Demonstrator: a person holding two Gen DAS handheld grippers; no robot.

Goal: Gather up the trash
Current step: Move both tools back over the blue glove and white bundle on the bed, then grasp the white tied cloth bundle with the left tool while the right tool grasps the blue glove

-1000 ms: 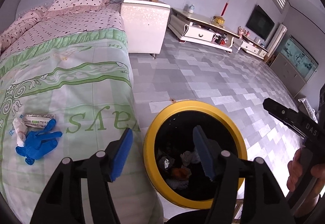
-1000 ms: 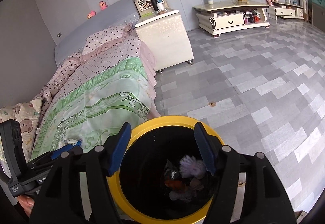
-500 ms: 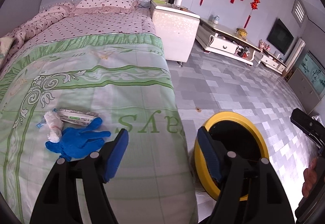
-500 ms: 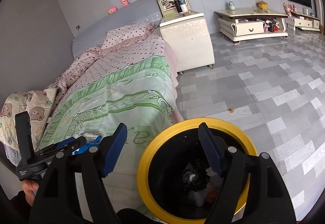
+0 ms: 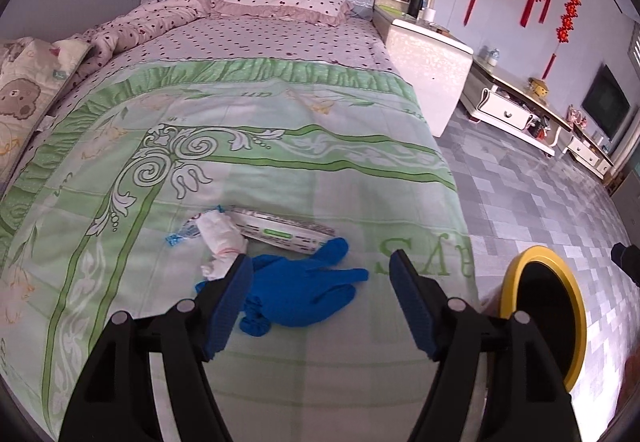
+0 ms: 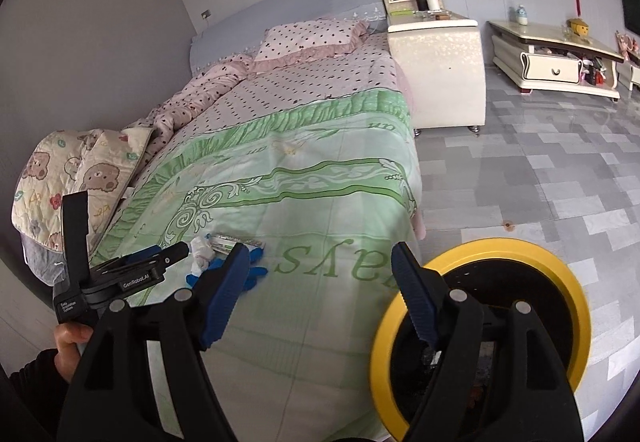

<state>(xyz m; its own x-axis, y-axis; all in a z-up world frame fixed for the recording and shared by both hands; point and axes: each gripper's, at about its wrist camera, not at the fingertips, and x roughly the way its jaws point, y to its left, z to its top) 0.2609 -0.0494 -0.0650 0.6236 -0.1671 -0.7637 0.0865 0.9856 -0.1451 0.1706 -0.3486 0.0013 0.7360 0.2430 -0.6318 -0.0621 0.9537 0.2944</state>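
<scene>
A blue glove (image 5: 304, 290) lies crumpled on the green bedspread (image 5: 280, 169), just under and ahead of my open left gripper (image 5: 322, 302). Nothing is between its fingers. Beyond the glove lie a white crumpled tissue (image 5: 220, 238), a flat printed packet (image 5: 284, 232) and a small clear wrapper (image 5: 182, 236). My right gripper (image 6: 318, 296) is open and empty above the bed's near corner, beside the yellow-rimmed bin (image 6: 480, 246), which holds earlier trash. The right wrist view also shows the left gripper (image 6: 172, 252) held by a hand, next to the glove (image 6: 256, 270) and tissue (image 6: 202, 248).
The bin (image 5: 576, 322) stands on the grey tiled floor right of the bed. A white nightstand (image 6: 440, 69) is at the bed's head, a low TV cabinet (image 6: 556, 53) along the far wall. Pillows and a bear-print quilt (image 6: 72, 177) lie on the bed's left.
Both grippers swung from over the bin toward the bed. The glove and other trash now sit right in front of the left gripper. Both jaws spread slightly wider.
</scene>
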